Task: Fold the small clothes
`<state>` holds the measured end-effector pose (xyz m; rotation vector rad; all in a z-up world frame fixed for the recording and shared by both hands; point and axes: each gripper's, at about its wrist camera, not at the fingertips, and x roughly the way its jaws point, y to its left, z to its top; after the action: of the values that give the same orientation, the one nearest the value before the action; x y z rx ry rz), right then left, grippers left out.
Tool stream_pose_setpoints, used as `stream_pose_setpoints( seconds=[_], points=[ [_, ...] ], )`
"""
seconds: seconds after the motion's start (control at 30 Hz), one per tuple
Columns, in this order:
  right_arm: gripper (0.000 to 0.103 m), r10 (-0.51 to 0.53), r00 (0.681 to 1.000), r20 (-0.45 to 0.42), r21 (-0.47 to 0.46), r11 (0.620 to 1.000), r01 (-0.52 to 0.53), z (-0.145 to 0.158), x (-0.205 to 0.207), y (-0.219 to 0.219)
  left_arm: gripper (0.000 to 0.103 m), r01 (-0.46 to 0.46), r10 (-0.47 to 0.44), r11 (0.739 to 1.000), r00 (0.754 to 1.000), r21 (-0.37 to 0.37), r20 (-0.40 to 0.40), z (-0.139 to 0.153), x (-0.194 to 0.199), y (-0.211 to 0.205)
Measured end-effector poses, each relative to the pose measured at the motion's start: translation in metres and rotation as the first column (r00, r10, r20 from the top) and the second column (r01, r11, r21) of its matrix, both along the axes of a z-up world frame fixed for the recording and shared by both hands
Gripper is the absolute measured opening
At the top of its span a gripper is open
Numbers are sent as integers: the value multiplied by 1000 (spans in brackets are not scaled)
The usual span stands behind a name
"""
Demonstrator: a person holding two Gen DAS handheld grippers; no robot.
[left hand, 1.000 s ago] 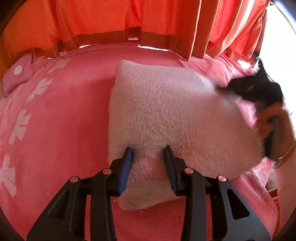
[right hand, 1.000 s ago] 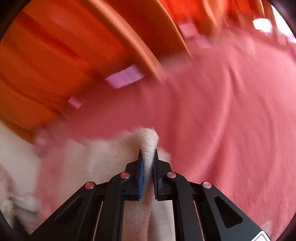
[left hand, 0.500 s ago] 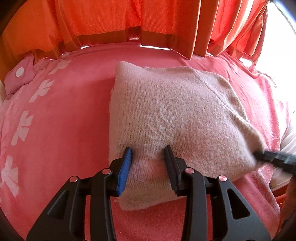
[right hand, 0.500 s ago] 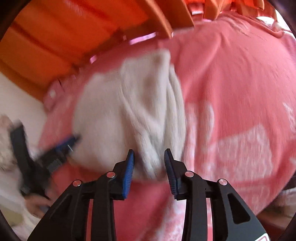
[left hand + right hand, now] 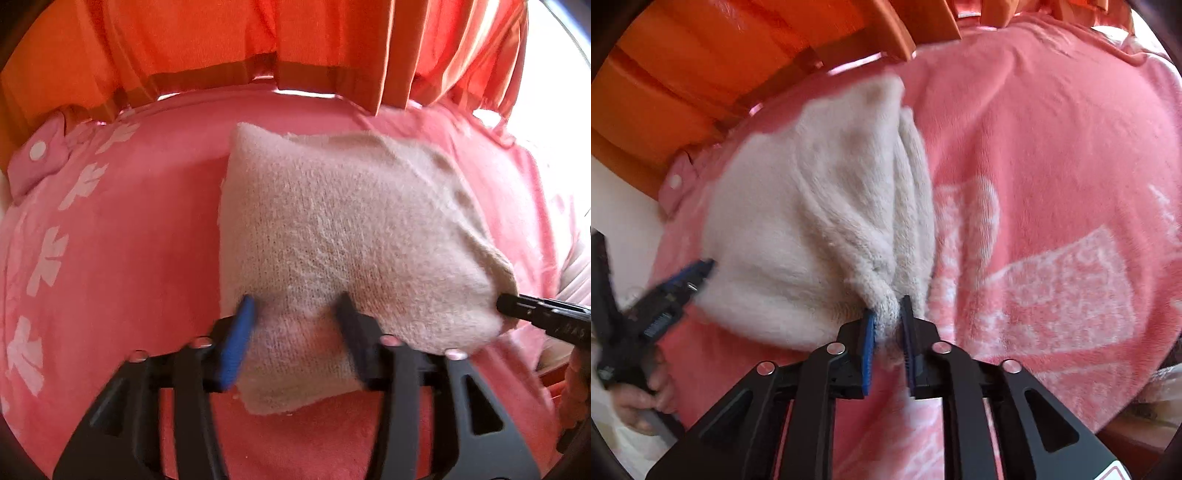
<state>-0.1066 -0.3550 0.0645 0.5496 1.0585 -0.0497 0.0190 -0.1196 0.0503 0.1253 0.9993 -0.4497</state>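
A folded cream knit garment lies on a pink towel-covered surface. My left gripper is open, its fingers straddling the garment's near edge. In the right wrist view the garment shows as a fluffy white bundle, and my right gripper is shut on its near corner, pinching a bunched fold. The right gripper also shows in the left wrist view at the garment's right corner. The left gripper shows in the right wrist view at the garment's left edge.
Orange curtains hang along the far side of the surface. A pink cloth piece with a white dot lies at the far left. White patterns mark the towel. The surface's edge drops off at the right.
My right gripper released the garment after laying it over, swung to the near right corner, and has now shut on that corner. My left gripper stayed open in place.
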Motion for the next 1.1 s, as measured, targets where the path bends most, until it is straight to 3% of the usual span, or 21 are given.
stream_pose_setpoints(
  seconds=[0.03, 0.1, 0.17, 0.23, 0.3, 0.37, 0.43, 0.47, 0.5, 0.53, 0.57, 0.6, 0.73, 0.87, 1.0, 1.1],
  points=[
    [29, -11, 1000, 28, 7, 1000, 11, 8, 1, -3, 82, -21, 19, 998, 1000, -64, -20, 6, 4, 11],
    [71, -45, 996, 78, 13, 999, 44, 15, 3, -13, 91, -41, 29, 982, 997, -183, -68, 11, 14, 26],
    [73, -51, 996, 75, 23, 999, 50, 9, 16, -21, 94, -93, 52, 961, 986, -260, -160, 3, 36, 41],
    [73, -54, 999, 6, 70, 996, 53, -12, 36, -25, 94, -136, 71, 953, 969, -271, -237, -13, 54, 48],
    [73, -22, 999, -46, 187, 982, 30, -39, 48, -26, 94, -148, 63, 954, 950, -262, -305, -32, 67, 48],
    [76, -4, 997, -75, 264, 964, 24, -59, 57, -22, 94, -133, 8, 939, 931, -318, -365, -49, 74, 46],
    [70, -7, 998, -63, 259, 966, 23, -59, 64, -16, 94, -117, -48, 919, 915, -377, -400, -60, 76, 40],
    [61, -12, 998, -67, 260, 965, 29, -59, 65, -15, 94, -104, -68, 912, 915, -397, -398, -63, 77, 38],
    [51, -18, 998, -68, 252, 967, 35, -56, 68, -13, 78, -90, -81, 910, 918, -405, -387, -63, 78, 35],
    [46, -11, 998, -66, 222, 975, 26, -49, 72, -9, 71, -66, -113, 903, 918, -426, -381, -60, 79, 31],
    [33, -1, 999, -47, 176, 984, 10, -37, 72, -4, 62, -61, -120, 901, 917, -430, -381, -56, 81, 30],
    [30, 7, 999, -32, 168, 986, -2, -30, 70, -2, 52, -54, -129, 898, 917, -437, -377, -51, 82, 29],
    [26, 29, 996, 87, 72, 997, -35, 34, 75, 18, 44, 22, -171, 878, 947, -477, -271, 0, 87, 33],
    [25, 67, 962, 266, 11, 997, -73, 113, 82, 39, 43, 119, -200, 843, 974, -524, -102, 77, 93, 50],
    [25, 126, 872, 473, -66, 992, -108, 197, 98, 69, 43, 191, -172, 810, 981, -554, 86, 157, 102, 79],
    [25, 141, 812, 566, -65, 990, -126, 228, 116, 85, 43, 214, -118, 803, 972, -557, 205, 195, 109, 104]
  ],
)
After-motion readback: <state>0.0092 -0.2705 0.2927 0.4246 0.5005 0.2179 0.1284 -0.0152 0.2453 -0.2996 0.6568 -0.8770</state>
